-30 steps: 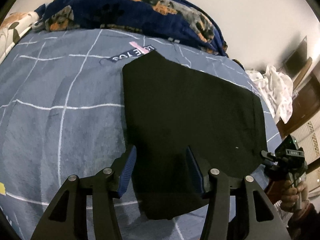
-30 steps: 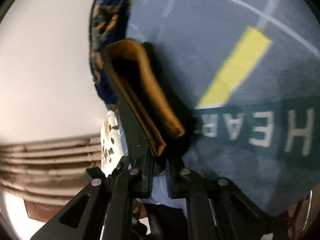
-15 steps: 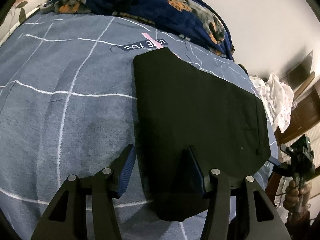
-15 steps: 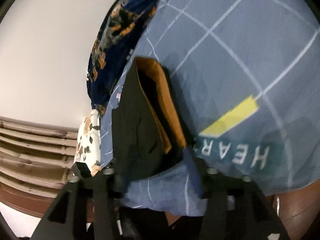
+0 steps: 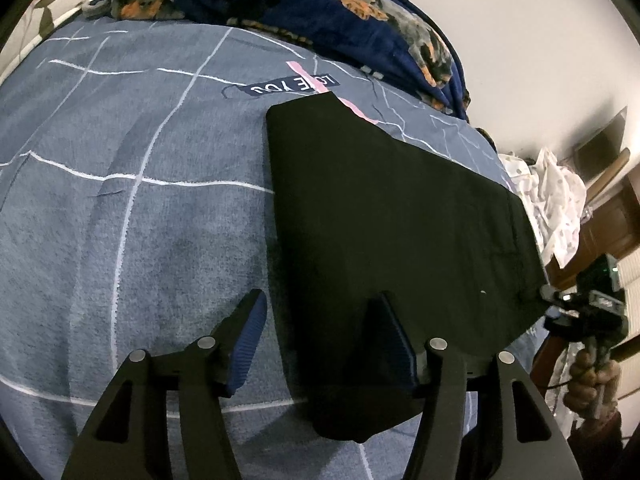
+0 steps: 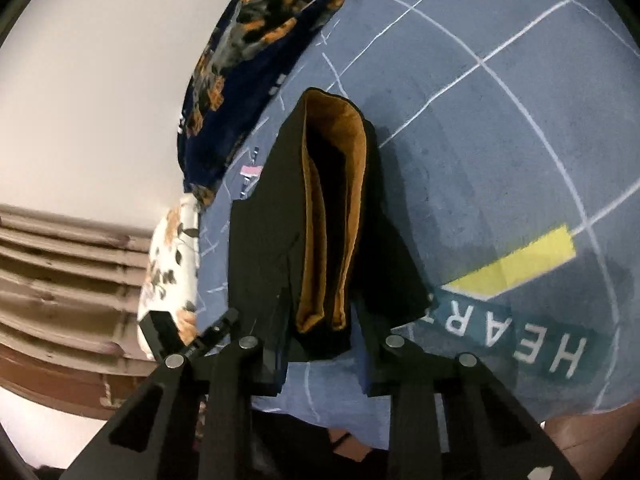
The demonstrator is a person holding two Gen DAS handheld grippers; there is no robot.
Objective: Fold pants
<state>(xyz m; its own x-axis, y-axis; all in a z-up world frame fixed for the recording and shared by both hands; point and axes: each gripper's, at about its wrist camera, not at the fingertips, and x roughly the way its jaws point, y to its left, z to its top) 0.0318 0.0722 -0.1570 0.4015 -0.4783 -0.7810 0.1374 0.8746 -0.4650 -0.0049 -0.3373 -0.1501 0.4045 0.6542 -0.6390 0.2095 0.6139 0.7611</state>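
Note:
Folded black pants (image 5: 400, 208) lie flat on the blue-grey bed sheet (image 5: 120, 200). My left gripper (image 5: 320, 320) hovers over their near left edge, jaws opening. One blue pad (image 5: 250, 340) is over the sheet and the other over the cloth, with neither pressing. In the right wrist view the pants (image 6: 260, 240) show their orange-lined waist end (image 6: 340, 208). That end sits between the fingers of my right gripper (image 6: 322, 320), whose jaws are closing, with small gaps left at the pads. In the left wrist view the right gripper (image 5: 560, 300), held by a hand (image 5: 592, 380), is at the pants' far right corner.
A dark blue patterned blanket (image 5: 320, 12) is bunched along the bed's far side by the wall. A white cloth (image 5: 556, 200) lies beyond the bed's right edge. In the right wrist view there is a floral pillow (image 6: 172, 248) and brown wooden slats (image 6: 60, 264).
The right gripper let go of the pants' edge, pulled back and rose while rolling, opened wide, then narrowed around the waist end. The left jaws spread slightly; the pants stayed flat.

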